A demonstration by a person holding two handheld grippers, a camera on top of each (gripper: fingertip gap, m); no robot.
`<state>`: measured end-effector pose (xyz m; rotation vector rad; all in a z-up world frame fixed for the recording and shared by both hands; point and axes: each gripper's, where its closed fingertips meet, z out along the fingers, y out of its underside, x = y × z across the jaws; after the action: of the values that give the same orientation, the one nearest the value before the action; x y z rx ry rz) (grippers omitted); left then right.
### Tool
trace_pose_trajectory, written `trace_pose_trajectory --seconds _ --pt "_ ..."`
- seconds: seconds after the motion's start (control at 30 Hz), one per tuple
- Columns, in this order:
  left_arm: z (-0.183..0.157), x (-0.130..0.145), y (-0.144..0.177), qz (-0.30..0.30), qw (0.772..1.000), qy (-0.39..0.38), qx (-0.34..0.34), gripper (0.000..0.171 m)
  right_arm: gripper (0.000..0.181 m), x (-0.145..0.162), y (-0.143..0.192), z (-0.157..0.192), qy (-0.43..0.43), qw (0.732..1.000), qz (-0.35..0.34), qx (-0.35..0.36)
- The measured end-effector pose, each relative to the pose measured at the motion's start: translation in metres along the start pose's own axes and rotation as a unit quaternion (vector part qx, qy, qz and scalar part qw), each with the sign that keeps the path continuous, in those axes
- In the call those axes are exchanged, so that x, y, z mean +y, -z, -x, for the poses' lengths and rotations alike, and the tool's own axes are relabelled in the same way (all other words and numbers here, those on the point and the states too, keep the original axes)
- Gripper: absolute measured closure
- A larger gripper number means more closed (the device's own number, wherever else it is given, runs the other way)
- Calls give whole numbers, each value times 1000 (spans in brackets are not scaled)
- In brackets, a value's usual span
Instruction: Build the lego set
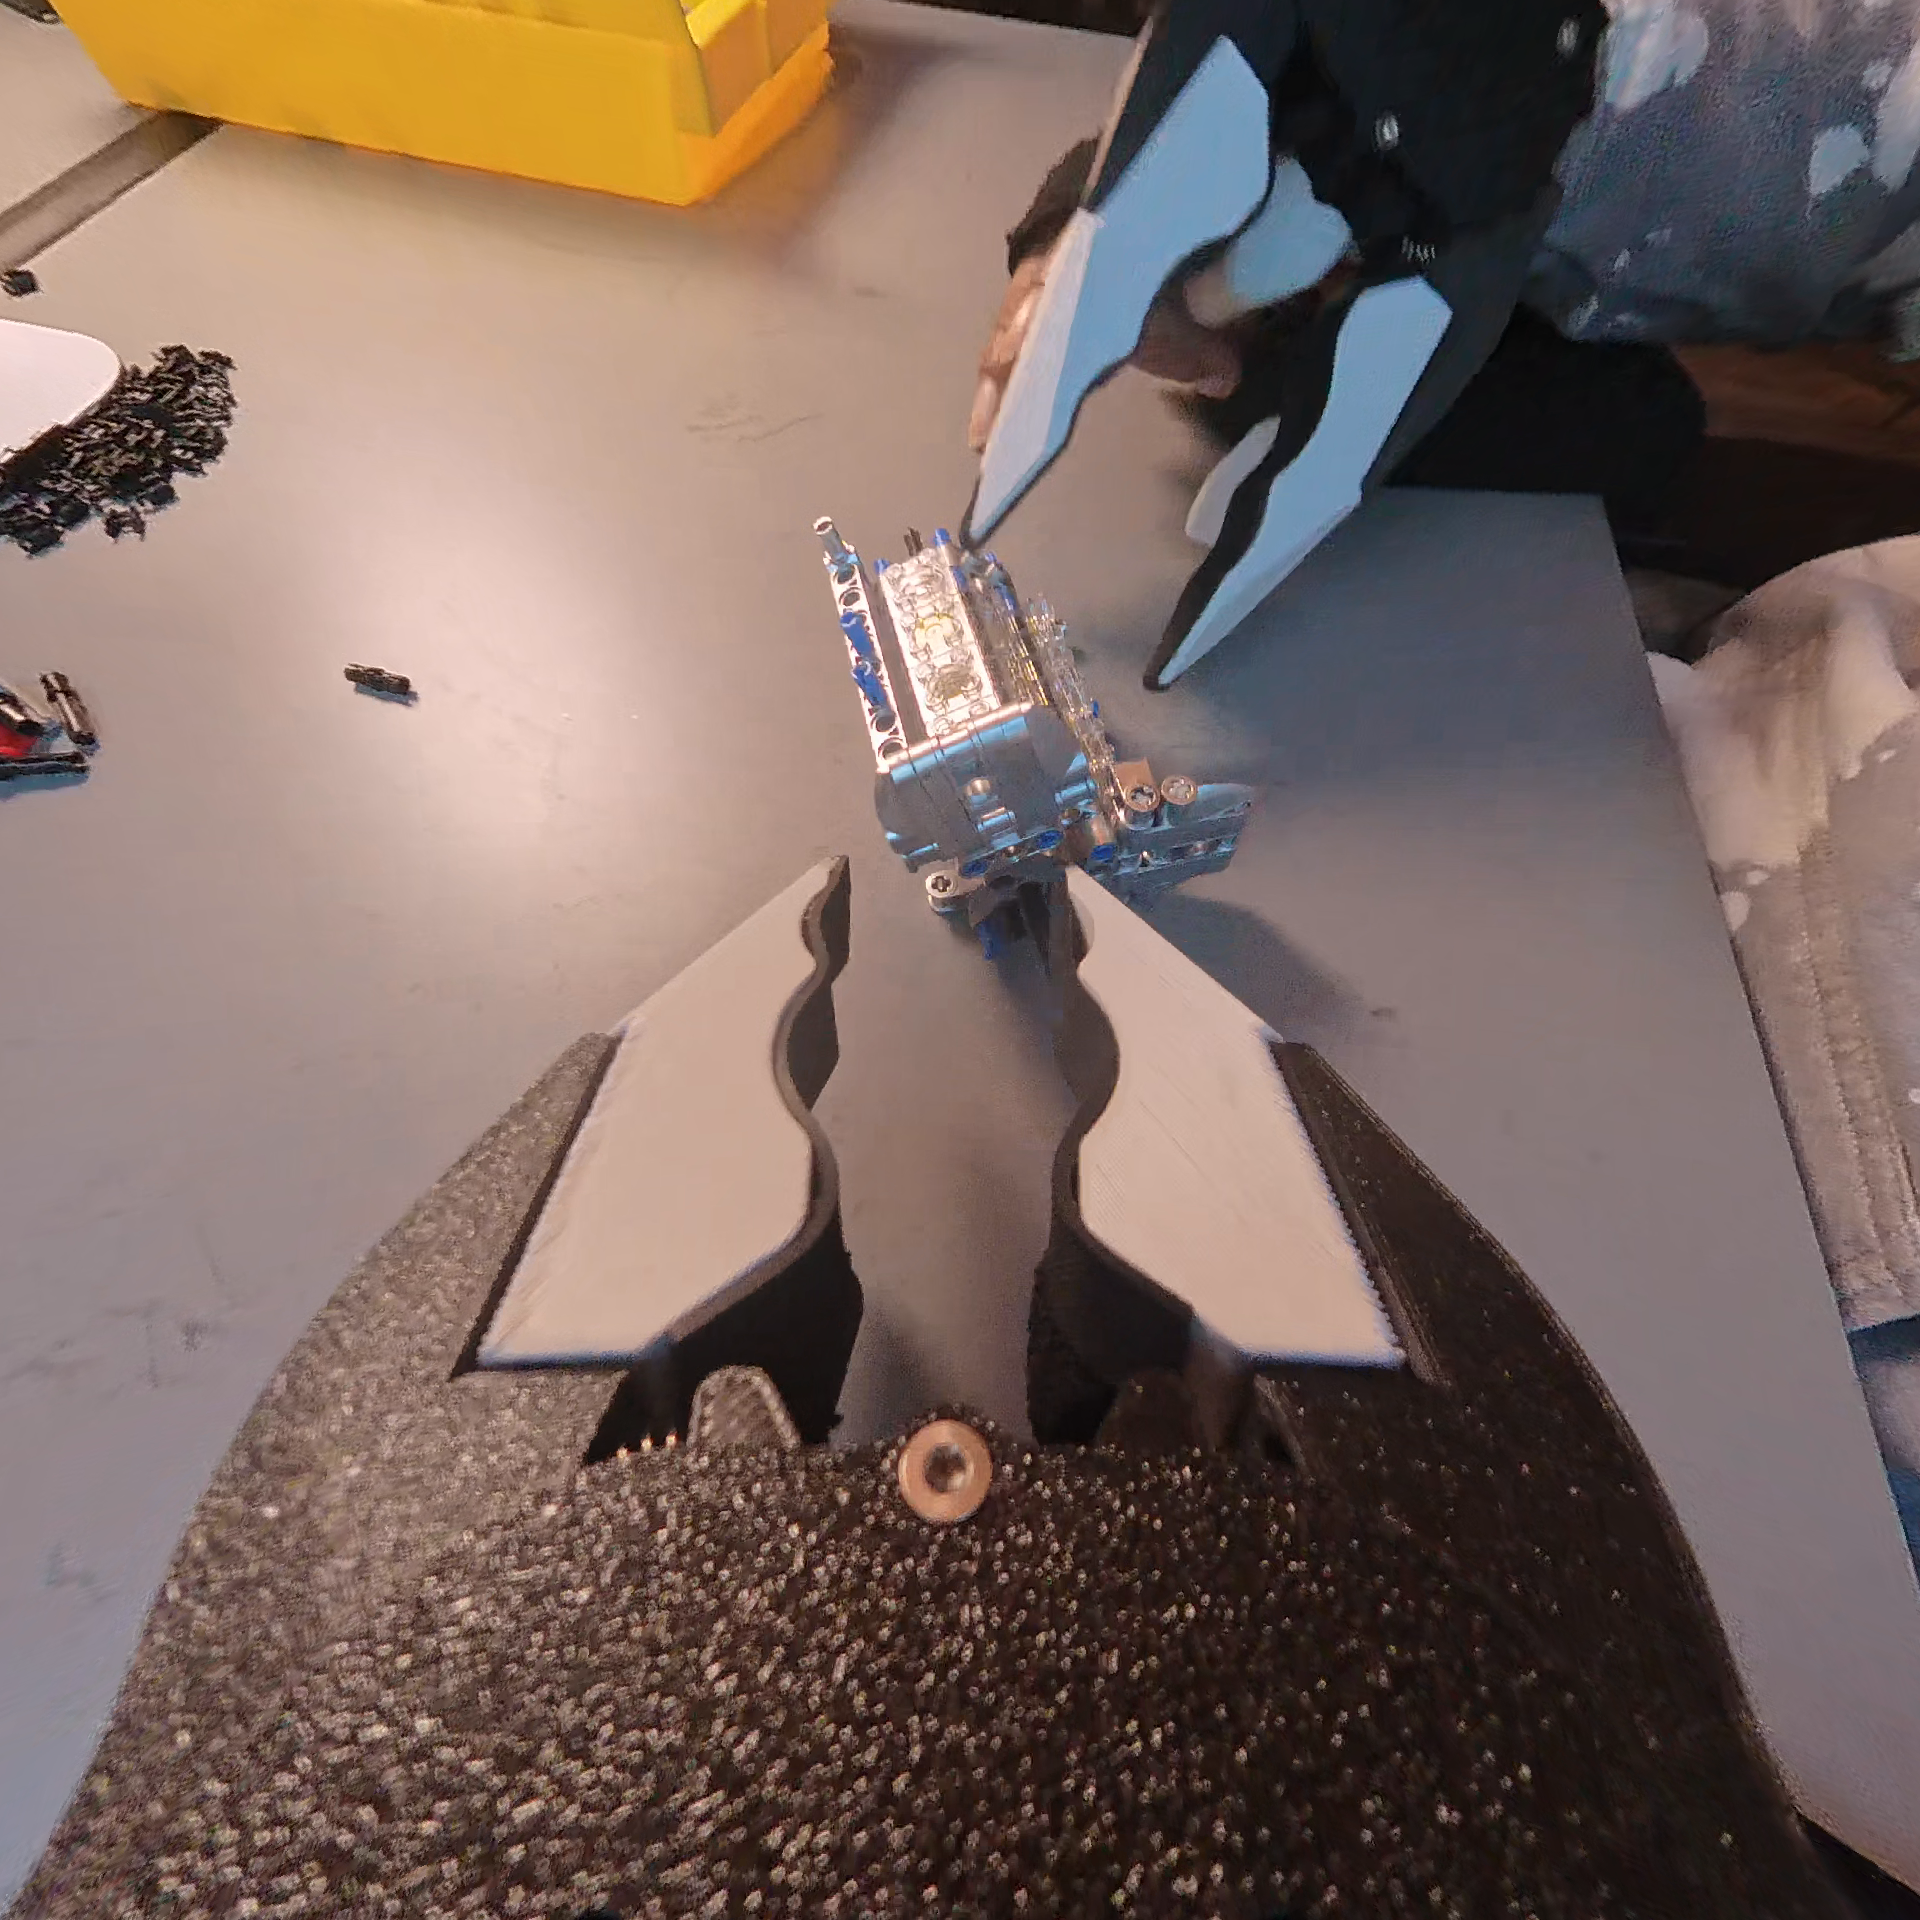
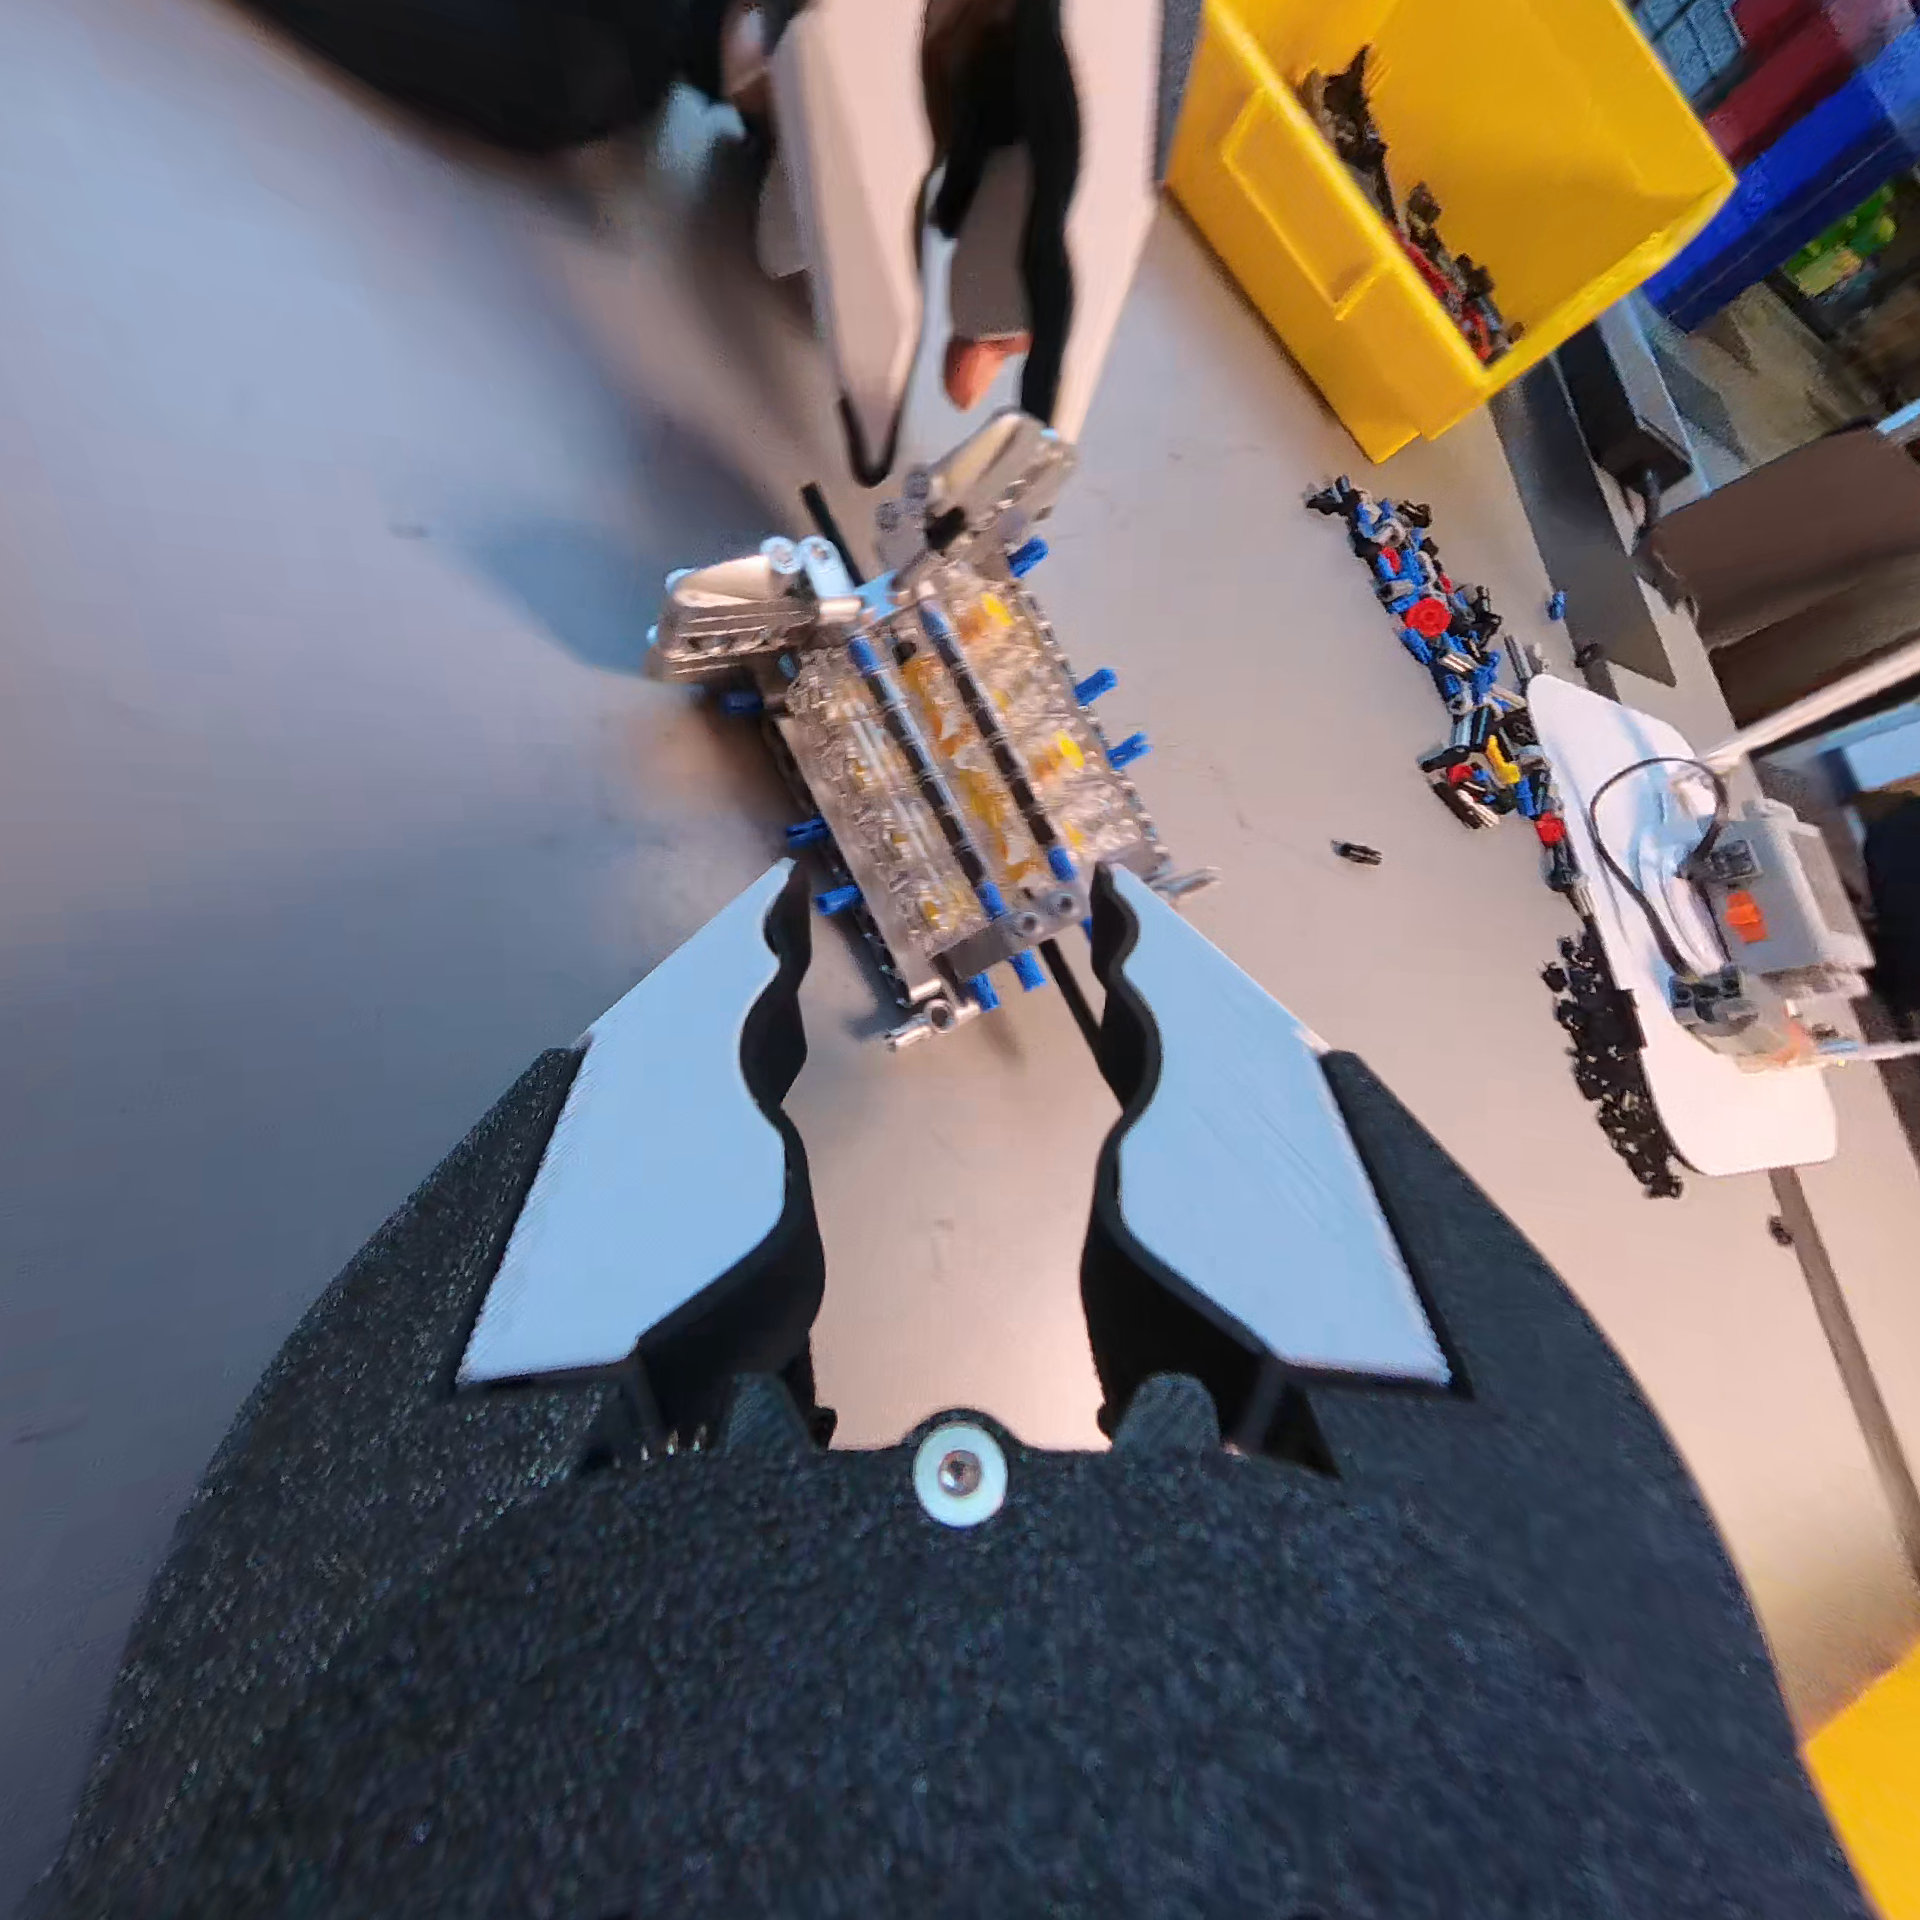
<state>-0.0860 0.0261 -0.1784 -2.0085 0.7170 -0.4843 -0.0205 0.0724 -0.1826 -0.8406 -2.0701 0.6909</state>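
A small model of clear, grey and blue building-toy parts (image 1: 966, 707) lies on the grey table (image 1: 520, 935). My left gripper (image 1: 956, 878) is open, and the model's near end sits between its fingertips. My right gripper (image 1: 1065, 613) comes in from the upper right, open, with one fingertip at the model's far end. In the right wrist view the model (image 2: 935, 769) lies just ahead of my open right gripper (image 2: 945, 873), its near end between the tips. The left gripper (image 2: 966, 452) shows beyond it, open, at the model's grey end.
A yellow bin (image 1: 468, 94) of parts stands at the back (image 2: 1434, 208). A pile of black pins (image 1: 114, 447) lies by a white tray (image 1: 42, 384). A lone black pin (image 1: 379, 677) lies nearby. Mixed small parts (image 2: 1455, 665) and a grey wired box (image 2: 1756, 914) are there too. The table edge (image 1: 1662, 727) is at right. About 9 cm separates my left fingertips from my right.
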Motion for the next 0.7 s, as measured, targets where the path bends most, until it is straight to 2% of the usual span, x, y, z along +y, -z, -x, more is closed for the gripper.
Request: trace_pose_trajectory --seconds 0.17,0.27,0.43,0.5,0.57,0.7 --pt "-8 5 -1 16 1000 -25 8 138 127 -6 10 -31 -74 996 -54 7" --pt "-18 16 -2 45 998 -36 26 140 127 6 7 -37 -86 995 -46 12" --pt "-17 29 -14 100 991 -87 -7 166 129 17 7 -42 -94 994 -40 38" --pt "-8 26 -16 103 994 -29 -28 169 132 16 10 -47 -104 992 -46 49" --pt "-2 17 -17 74 995 57 -20 170 132 16 13 -55 -113 990 -54 67" --pt "7 3 -16 19 981 194 10 171 132 12 23 -65 -143 983 -88 73"
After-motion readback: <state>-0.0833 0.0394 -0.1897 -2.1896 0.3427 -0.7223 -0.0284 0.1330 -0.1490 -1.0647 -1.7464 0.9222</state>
